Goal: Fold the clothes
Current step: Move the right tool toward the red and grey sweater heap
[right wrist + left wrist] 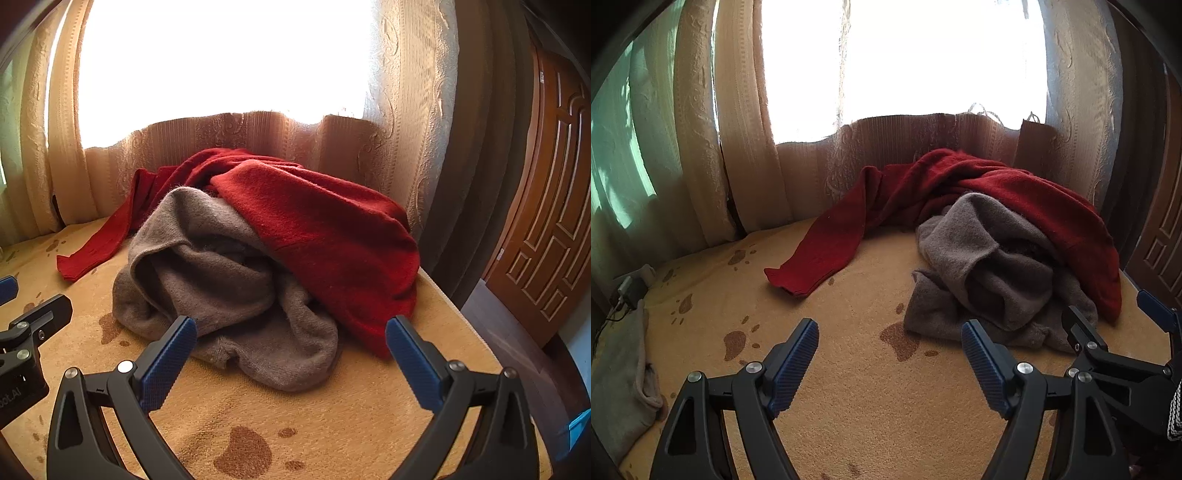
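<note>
A crumpled grey-brown sweater (990,280) (229,280) lies in a heap on a tan bed cover with paw prints (849,387) (351,424). A red sweater (1015,192) (325,229) is draped over its back and right side, one sleeve (827,243) stretched out to the left. My left gripper (890,332) is open over bare cover, just left of the grey heap's front edge. My right gripper (291,332) is open wide, its fingertips level with the grey sweater's near edge, nothing gripped. In each view the other gripper (1108,339) (33,317) shows at the side.
Patterned beige curtains (738,147) (406,129) and a bright window close off the back. A folded grey cloth (620,376) and a small charger (629,290) sit at the bed's left edge. A brown wooden door (546,206) stands right, past the bed's right edge.
</note>
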